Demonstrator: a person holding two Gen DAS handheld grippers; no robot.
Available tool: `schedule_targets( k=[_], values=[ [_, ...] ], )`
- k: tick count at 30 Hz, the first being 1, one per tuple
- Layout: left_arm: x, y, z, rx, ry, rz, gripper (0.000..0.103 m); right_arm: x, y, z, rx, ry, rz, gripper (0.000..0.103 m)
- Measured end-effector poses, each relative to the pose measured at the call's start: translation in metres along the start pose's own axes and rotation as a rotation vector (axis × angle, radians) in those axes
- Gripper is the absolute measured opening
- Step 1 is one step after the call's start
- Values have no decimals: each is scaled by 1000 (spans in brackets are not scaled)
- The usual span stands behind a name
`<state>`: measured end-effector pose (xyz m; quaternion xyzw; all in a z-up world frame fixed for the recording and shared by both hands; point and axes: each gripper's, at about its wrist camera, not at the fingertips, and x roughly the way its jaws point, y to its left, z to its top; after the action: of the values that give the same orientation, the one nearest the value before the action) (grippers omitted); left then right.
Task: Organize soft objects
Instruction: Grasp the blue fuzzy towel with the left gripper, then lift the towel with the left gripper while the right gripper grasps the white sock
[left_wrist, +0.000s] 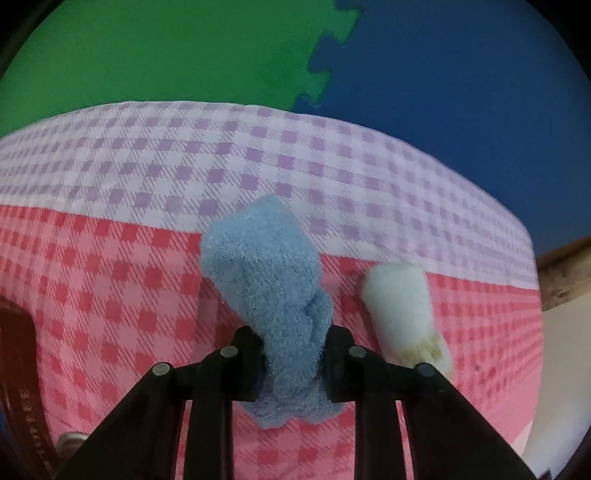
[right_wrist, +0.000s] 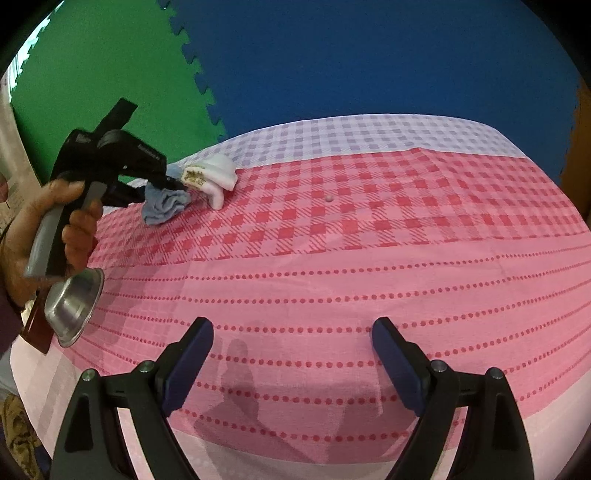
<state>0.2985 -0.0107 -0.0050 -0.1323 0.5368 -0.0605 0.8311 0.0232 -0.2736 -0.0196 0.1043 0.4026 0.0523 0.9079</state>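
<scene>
My left gripper (left_wrist: 293, 347) is shut on a fluffy blue sock (left_wrist: 269, 280) and holds it just over the pink checked cloth (left_wrist: 110, 266). A folded white sock (left_wrist: 402, 306) lies on the cloth just to its right. In the right wrist view the left gripper (right_wrist: 162, 184) sits far left with the blue sock (right_wrist: 164, 205) hanging from it, next to the white sock (right_wrist: 216, 177). My right gripper (right_wrist: 291, 354) is open and empty above the dotted pink part of the cloth.
A metal bowl (right_wrist: 74, 306) sits at the cloth's left edge under the left hand. A small pale bead (right_wrist: 328, 198) lies mid-cloth. Green (right_wrist: 92, 74) and blue (right_wrist: 369, 55) foam mats cover the floor beyond the table.
</scene>
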Motion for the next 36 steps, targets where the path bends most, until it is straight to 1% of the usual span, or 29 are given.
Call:
schedule_targets(
  k=[1, 5, 9, 12, 15, 17, 19, 21, 22, 24, 27, 29, 31, 33, 36],
  values=[
    [-8, 1, -8, -1, -18, -32, 20, 0, -1, 0, 5, -1, 5, 90],
    [-42, 2, -39, -1, -72, -104, 21, -1, -2, 0, 14, -3, 14, 90],
    [-73, 4, -73, -9, -104, -143, 21, -1, 0, 1, 12, -2, 10, 90],
    [-98, 6, -105, 2, -125, -155, 21, -1, 1, 1, 6, 1, 0, 90],
    [-124, 15, -127, 6, -134, -171, 21, 1, 3, 2, -4, 3, -12, 90],
    [-138, 21, -139, -3, -141, -190, 22, -1, 3, 2, -1, -6, -4, 90],
    [-150, 24, -152, 4, -158, -187, 22, -7, 2, 4, 9, -36, 38, 90],
    [-167, 24, -168, 23, -173, -174, 22, -16, 6, 10, -5, -88, 63, 90],
    [-173, 25, -174, 26, -180, -171, 23, -17, 10, 14, -18, -89, 78, 90],
    [-180, 30, -181, 26, -181, -174, 23, -13, 26, 27, -79, -74, 88, 90],
    [-196, 42, -197, 7, -185, -186, 23, -9, 53, 45, -182, -114, 117, 90],
    [-205, 51, -202, -5, -195, -184, 24, 5, 74, 61, -239, -84, 128, 90],
    [-215, 62, -207, -23, -206, -177, 24, 19, 88, 76, -273, -87, 114, 90],
    [-224, 72, -212, -37, -221, -165, 25, 38, 99, 90, -297, -82, 80, 90],
    [-237, 87, -217, -65, -240, -146, 25, 60, 109, 101, -317, -70, 30, 90]
  ],
)
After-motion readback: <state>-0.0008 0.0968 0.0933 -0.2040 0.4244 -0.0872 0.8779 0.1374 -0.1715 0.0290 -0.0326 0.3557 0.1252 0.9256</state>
